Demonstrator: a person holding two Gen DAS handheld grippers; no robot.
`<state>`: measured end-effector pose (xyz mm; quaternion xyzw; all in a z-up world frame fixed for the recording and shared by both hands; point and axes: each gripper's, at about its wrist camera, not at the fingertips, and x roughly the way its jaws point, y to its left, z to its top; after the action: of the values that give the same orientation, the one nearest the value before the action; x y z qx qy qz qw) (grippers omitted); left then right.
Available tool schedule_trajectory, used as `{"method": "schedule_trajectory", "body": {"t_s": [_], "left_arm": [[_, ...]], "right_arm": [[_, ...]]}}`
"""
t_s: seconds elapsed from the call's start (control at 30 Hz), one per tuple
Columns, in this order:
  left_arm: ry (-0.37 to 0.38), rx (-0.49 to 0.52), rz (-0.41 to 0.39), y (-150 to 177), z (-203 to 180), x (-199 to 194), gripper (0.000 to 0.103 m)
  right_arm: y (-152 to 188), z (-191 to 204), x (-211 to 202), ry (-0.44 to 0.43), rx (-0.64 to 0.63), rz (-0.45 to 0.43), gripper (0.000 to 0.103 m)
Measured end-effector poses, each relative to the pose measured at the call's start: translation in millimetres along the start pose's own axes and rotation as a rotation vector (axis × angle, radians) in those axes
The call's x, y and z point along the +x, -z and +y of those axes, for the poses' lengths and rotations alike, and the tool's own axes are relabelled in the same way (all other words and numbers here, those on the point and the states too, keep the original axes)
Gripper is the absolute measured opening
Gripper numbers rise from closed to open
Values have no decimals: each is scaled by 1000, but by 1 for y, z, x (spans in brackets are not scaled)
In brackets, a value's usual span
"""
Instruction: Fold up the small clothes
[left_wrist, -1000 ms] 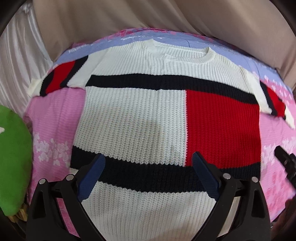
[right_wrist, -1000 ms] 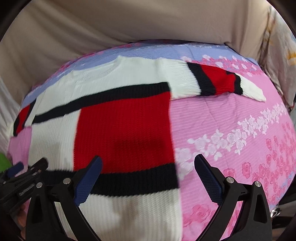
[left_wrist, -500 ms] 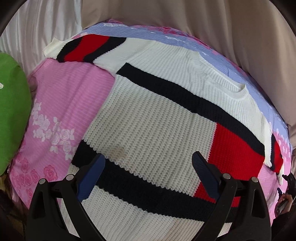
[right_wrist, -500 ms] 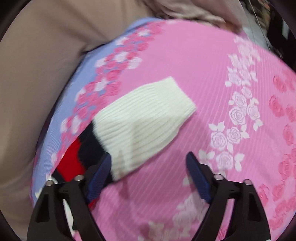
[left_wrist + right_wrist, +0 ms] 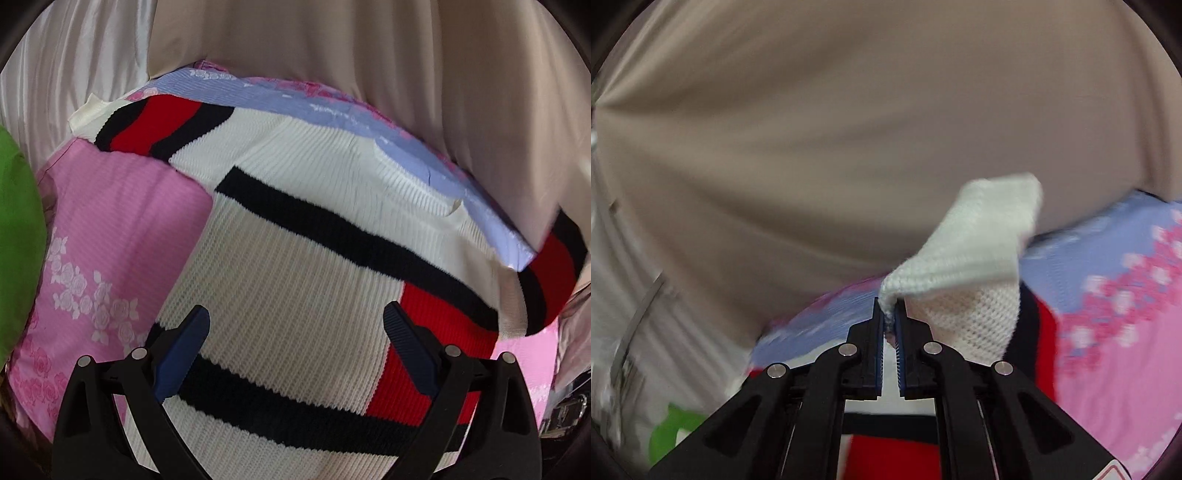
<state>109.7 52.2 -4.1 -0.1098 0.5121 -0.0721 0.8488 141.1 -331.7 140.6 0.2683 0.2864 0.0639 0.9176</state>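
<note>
Beige drape (image 5: 388,55) hangs behind bed; white satin curtain (image 5: 74,74) at left. Pink floral bedsheet (image 5: 122,236) with lilac band (image 5: 295,99). Green cushion (image 5: 14,240) at left edge.

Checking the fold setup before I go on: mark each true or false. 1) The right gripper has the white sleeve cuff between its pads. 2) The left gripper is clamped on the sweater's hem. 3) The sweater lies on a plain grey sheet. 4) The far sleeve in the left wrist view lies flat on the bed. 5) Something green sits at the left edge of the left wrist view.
1) True: the right gripper is closing on the white sleeve cuff, pads pinching its edge.
2) False: the left gripper is open above the sweater.
3) False: it lies on a pink floral sheet.
4) True: far sleeve.
5) True: green object.
</note>
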Motion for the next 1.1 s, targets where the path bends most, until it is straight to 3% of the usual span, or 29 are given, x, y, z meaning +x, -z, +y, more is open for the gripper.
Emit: {"method": "schedule_trajectory", "body": {"t_s": [0.07,0.1,0.17,0.2,0.27,0.37,0.5,0.53,0.57,0.6,0.67,0.7,0.73,0.87,0.97,1.0,1.1], "left_arm": [[21,-20,-8,-9,7,0,95],[35,-32,-8,-15,11,1,96],[72,-54,-7,-27,17,6,98],[87,-62,1,-34,19,13,98],[117,-81,37,-46,21,33,98],[121,-110,69,-65,17,69,98],[117,-164,79,-86,8,109,98],[117,-173,87,-91,6,122,97],[105,-177,101,-93,4,130,90],[95,-184,117,-95,2,141,69],[27,-175,92,-96,-5,148,54],[36,-154,82,-97,-10,146,22],[78,-135,99,-98,-15,148,9],[80,-144,67,-94,-21,138,5],[81,-138,116,-75,-28,156,5],[76,-130,89,-71,-32,153,5],[78,-86,87,-62,-45,154,5]], "right_arm": [[25,48,53,-29,-111,84,13],[41,65,75,15,-175,118,17],[67,66,86,78,-176,138,25],[80,47,80,111,-131,138,29],[99,11,67,249,-68,136,45],[133,-45,48,504,-7,222,46],[160,-84,44,569,43,287,48],[166,-91,49,560,36,301,54],[173,-95,58,551,22,312,59],[174,-97,67,550,6,323,60],[177,-99,83,563,-30,341,57],[176,-100,87,548,-32,333,48],[170,-103,87,547,-16,328,18],[133,-126,46,571,58,206,10],[136,-163,32,614,114,240,10],[138,-169,33,621,122,253,10],[128,-165,33,649,98,203,9]]}}
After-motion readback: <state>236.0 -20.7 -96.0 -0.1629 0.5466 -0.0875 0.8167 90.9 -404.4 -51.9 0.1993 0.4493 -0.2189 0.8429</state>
